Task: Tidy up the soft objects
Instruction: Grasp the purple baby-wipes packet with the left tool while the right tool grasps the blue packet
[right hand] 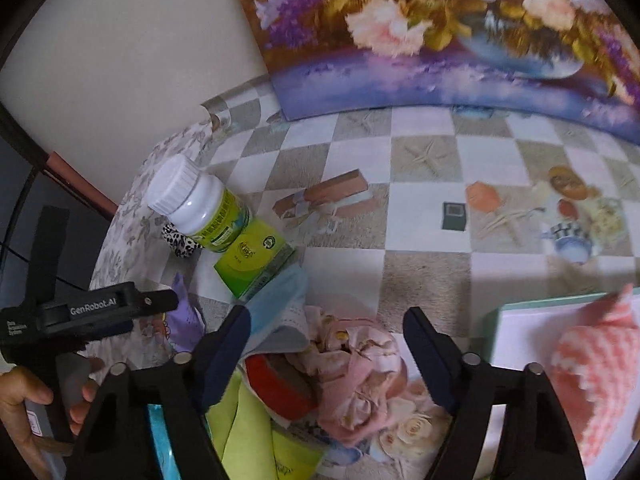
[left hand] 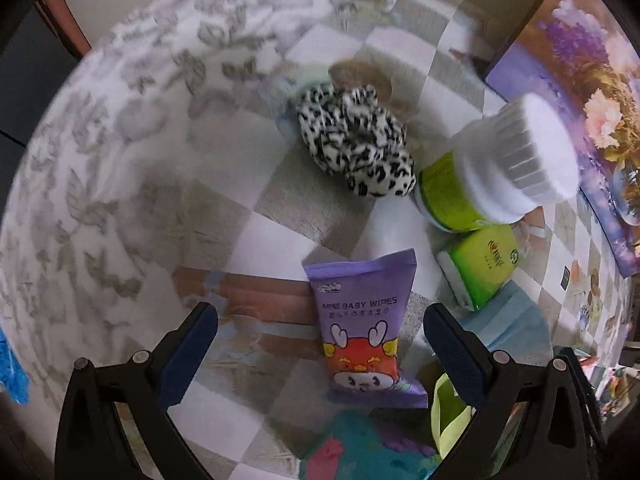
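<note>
Two tongs in view, both spread with nothing pinched. Left tongs (left hand: 320,344) point down over the checkered surface (left hand: 256,152); a purple baby wipes pack (left hand: 362,320) lies flat between the pads, untouched. Beyond it sits a leopard-print scrunchie (left hand: 356,140), then a white-capped bottle (left hand: 492,168) leaning on a green box (left hand: 480,264), and a blue face mask (left hand: 512,320) just beside the right pad. Right tongs (right hand: 326,344) hover over a crumpled pink floral cloth (right hand: 360,372); no pad contact seen. Pink knitted item (right hand: 596,372) lies in a white tray (right hand: 516,332) far right.
</note>
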`<action>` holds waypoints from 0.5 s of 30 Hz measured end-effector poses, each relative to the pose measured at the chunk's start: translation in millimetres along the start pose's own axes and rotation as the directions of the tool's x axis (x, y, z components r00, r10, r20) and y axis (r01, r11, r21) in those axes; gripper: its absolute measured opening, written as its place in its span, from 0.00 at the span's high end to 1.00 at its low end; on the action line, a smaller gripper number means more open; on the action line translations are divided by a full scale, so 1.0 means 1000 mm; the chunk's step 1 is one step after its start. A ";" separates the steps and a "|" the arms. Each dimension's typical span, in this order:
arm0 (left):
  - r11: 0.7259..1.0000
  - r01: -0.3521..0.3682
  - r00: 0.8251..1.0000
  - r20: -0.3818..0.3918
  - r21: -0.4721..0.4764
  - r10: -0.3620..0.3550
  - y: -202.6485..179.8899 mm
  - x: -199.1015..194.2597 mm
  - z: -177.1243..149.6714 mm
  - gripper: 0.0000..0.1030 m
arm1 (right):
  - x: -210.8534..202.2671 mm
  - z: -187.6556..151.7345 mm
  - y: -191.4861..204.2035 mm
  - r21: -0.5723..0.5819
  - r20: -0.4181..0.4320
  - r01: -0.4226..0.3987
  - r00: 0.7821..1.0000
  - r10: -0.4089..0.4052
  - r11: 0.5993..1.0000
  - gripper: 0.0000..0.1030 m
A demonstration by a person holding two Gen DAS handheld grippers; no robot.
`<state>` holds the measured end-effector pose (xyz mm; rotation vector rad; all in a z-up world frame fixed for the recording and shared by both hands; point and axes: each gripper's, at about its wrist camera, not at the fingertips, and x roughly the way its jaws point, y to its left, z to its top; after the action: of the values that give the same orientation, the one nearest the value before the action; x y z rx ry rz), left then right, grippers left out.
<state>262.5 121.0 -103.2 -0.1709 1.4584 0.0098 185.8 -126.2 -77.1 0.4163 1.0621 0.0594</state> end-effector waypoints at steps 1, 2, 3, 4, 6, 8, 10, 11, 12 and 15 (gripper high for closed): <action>1.000 -0.005 1.000 -0.007 0.002 0.005 0.000 0.004 0.000 0.01 | 0.003 0.000 0.000 0.006 -0.003 -0.012 1.000 0.012 1.000 0.31; 1.000 -0.010 1.000 -0.009 0.005 0.010 0.000 0.006 0.001 0.01 | 0.007 0.001 0.000 0.012 -0.008 -0.022 1.000 0.022 1.000 0.33; 1.000 -0.015 1.000 -0.010 0.009 0.015 0.000 0.008 0.001 0.01 | 0.009 0.001 0.000 0.015 -0.013 -0.033 0.999 0.033 0.999 0.37; 1.000 -0.016 1.000 -0.015 0.015 0.017 0.000 0.012 0.002 0.01 | 0.012 0.001 0.000 0.018 -0.018 -0.042 0.999 0.042 0.999 0.41; 1.000 -0.011 1.000 -0.021 0.022 0.011 -0.001 0.015 0.003 0.01 | 0.017 0.001 0.001 0.021 -0.021 -0.061 0.998 0.061 0.998 0.50; 0.999 -0.011 1.000 -0.019 0.036 0.011 -0.003 0.017 0.004 0.01 | 0.020 0.001 0.002 0.015 -0.026 -0.072 0.997 0.073 0.997 0.56; 0.998 -0.026 1.000 -0.016 0.058 0.026 -0.008 0.018 0.005 0.04 | 0.021 0.000 0.004 0.011 -0.028 -0.082 0.996 0.083 0.997 0.66; 0.997 -0.029 0.999 -0.015 0.074 0.031 -0.012 0.018 0.005 0.11 | 0.021 0.000 0.004 0.011 -0.030 -0.089 0.996 0.089 0.996 0.68; 0.996 -0.029 0.999 -0.018 0.085 0.031 -0.016 0.019 0.007 0.18 | 0.021 -0.001 0.004 0.012 -0.031 -0.098 0.995 0.099 0.995 0.72; 0.993 -0.037 0.999 -0.026 0.112 0.040 -0.023 0.022 0.007 0.34 | 0.019 -0.001 0.005 0.014 -0.025 -0.115 0.993 0.115 0.993 0.79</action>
<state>274.1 97.4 -121.5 -0.0518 1.4863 -0.0426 195.1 -116.9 -91.6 0.4892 1.0633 0.1613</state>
